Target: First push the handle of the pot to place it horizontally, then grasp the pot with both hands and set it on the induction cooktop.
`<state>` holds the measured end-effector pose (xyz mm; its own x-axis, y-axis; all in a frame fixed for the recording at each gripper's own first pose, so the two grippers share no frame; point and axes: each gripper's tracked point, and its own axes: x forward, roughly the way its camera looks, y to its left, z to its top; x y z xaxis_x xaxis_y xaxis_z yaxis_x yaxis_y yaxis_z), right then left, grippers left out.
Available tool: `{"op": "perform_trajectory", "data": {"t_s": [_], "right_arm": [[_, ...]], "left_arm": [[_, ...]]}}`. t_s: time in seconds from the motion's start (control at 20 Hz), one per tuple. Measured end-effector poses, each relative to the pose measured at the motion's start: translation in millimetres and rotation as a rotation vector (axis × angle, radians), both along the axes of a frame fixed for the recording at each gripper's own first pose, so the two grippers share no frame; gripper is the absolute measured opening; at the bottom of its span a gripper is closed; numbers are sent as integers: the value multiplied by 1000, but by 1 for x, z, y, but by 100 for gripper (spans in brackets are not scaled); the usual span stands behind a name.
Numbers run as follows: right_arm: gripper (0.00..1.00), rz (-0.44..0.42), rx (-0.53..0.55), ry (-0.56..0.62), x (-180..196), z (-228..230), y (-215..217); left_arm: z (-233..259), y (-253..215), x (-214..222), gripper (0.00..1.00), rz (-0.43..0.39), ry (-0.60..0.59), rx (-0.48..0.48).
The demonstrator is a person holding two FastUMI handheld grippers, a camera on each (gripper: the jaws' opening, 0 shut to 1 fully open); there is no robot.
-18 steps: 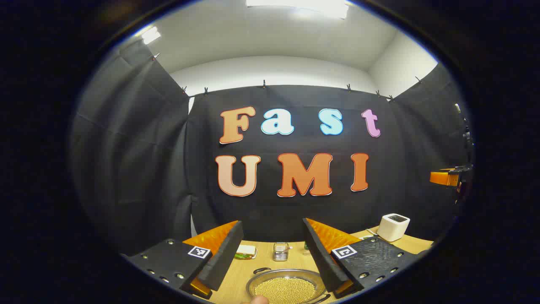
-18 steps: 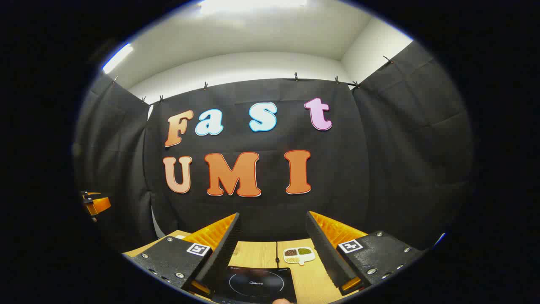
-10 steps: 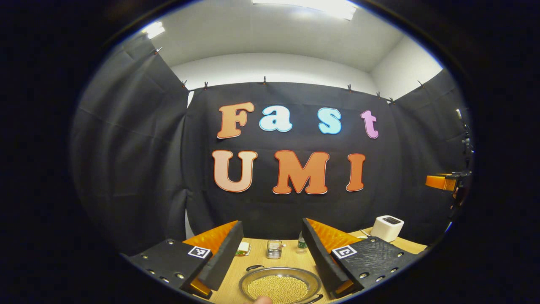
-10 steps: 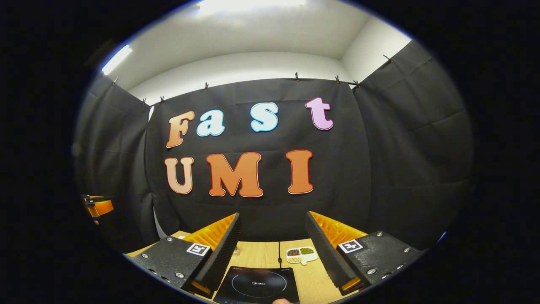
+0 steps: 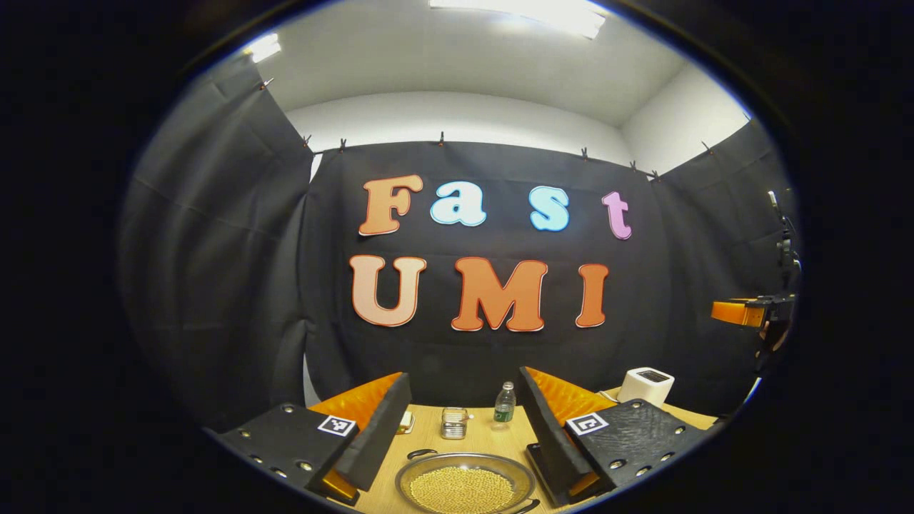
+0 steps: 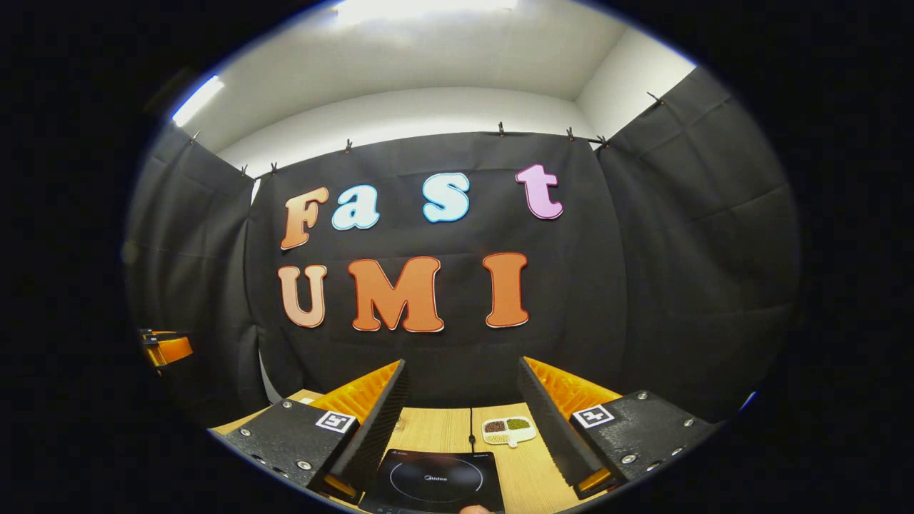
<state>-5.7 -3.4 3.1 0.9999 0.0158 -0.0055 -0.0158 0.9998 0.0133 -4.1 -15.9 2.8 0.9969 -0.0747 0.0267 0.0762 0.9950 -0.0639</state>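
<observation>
1. The pot (image 5: 464,484) is a shallow round metal pan with a bright rim, filled with small pale yellow grains. It sits on the wooden bench (image 5: 428,437) near its front edge, between the left gripper's fingers but touching neither. One dark loop handle (image 5: 421,452) shows at its rear left rim, another at its front right.
2. The left gripper (image 5: 463,414) has its two ribbed wedge fingers spread wide, holding nothing.
3. The right gripper (image 6: 463,417) is likewise spread wide and empty, above the induction cooktop (image 6: 432,482), a flat glossy black square with a thin ring drawn on it, lying at the bench's front edge.
4. The left gripper view shows, toward the back edge, a small glass jar (image 5: 453,422), a clear plastic bottle (image 5: 504,404) and, at the back right, a white rounded box (image 5: 645,386).
5. The right gripper view shows a white divided dish (image 6: 507,429) of dark and green grains behind the cooktop, and a thin cord (image 6: 470,428) running back.
6. The bench is light wood grain; black cloth, clipped along its top, hangs under white walls and strip lights.
</observation>
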Motion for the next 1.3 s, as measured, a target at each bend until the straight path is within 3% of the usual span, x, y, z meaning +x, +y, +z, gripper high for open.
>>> {"op": "perform_trajectory", "data": {"t_s": [0.05,0.15,0.25,0.3,0.45,0.5,0.6,0.65,0.75,0.8,0.85,1.3], "right_arm": [[95,2,1,2,0,0,0],[95,3,-4,1,0,-1,-1],[95,2,-5,1,0,-1,0],[95,1,-1,3,1,-2,-1],[95,3,12,9,0,-3,-2],[95,2,12,10,0,-3,-3],[95,-1,8,8,-1,-2,-5],[95,-3,7,6,-2,-2,-4],[95,-3,6,2,-1,-2,-4],[100,-4,7,0,-1,-1,-6],[95,-6,10,-1,-2,-1,-6],[95,-11,31,19,-1,-7,-10]], "left_arm": [[2,2,-1,92,4,-11,-3],[2,5,-2,75,9,-17,3],[-1,6,-3,73,12,-6,9],[-5,4,-3,63,6,6,9],[-12,3,-3,62,0,33,-1],[-14,3,-2,45,-1,40,-6],[-18,5,-2,30,6,51,-10],[-20,6,0,24,7,56,-8],[-26,7,0,23,7,72,-9],[-31,4,0,14,9,85,-8],[-36,2,0,5,0,94,-5],[-100,-17,-21,2,-76,235,63]]}}
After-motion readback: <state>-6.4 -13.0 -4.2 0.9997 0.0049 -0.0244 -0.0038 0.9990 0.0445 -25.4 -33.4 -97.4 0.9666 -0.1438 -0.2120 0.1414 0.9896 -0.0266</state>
